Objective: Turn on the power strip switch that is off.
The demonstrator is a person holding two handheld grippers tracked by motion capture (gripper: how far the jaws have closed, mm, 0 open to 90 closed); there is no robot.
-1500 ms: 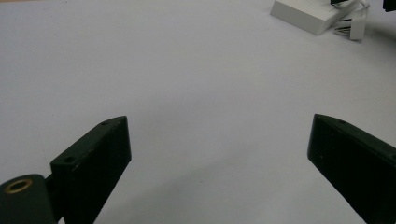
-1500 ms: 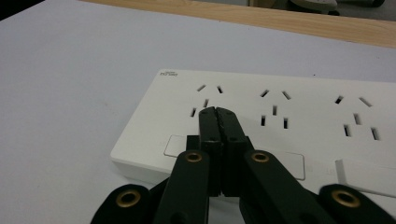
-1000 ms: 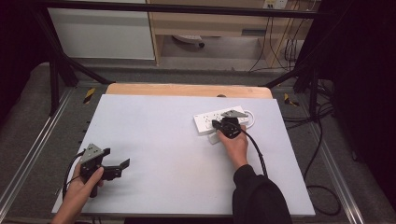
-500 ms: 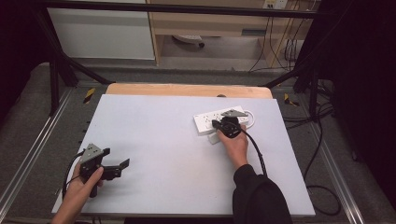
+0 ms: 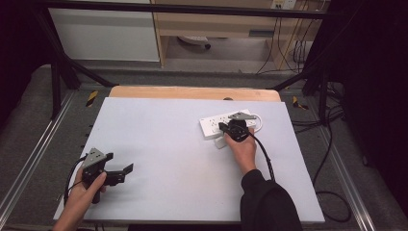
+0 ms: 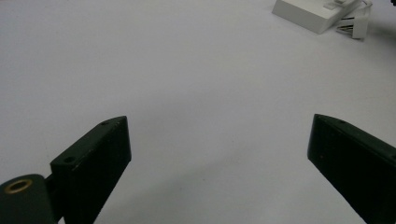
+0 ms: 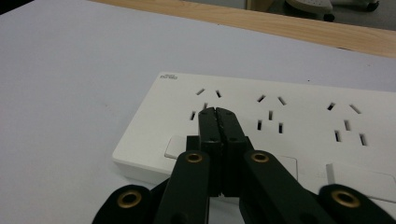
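A white power strip lies flat at the right rear of the white table top. My right gripper is shut, its jaws pressed together with nothing between them. The tips rest over the leftmost socket of the power strip, as the right gripper view shows. A small white plug lies against the strip's near side, to the left of the hand. My left gripper is held low at the table's front left, open and empty. In its own view the left gripper faces bare table, with the strip and plug far off.
A wooden strip runs along the table's far edge. Metal rails flank the table on both sides. Black cables trail over the floor at the right. A pale cabinet and open shelving stand behind.
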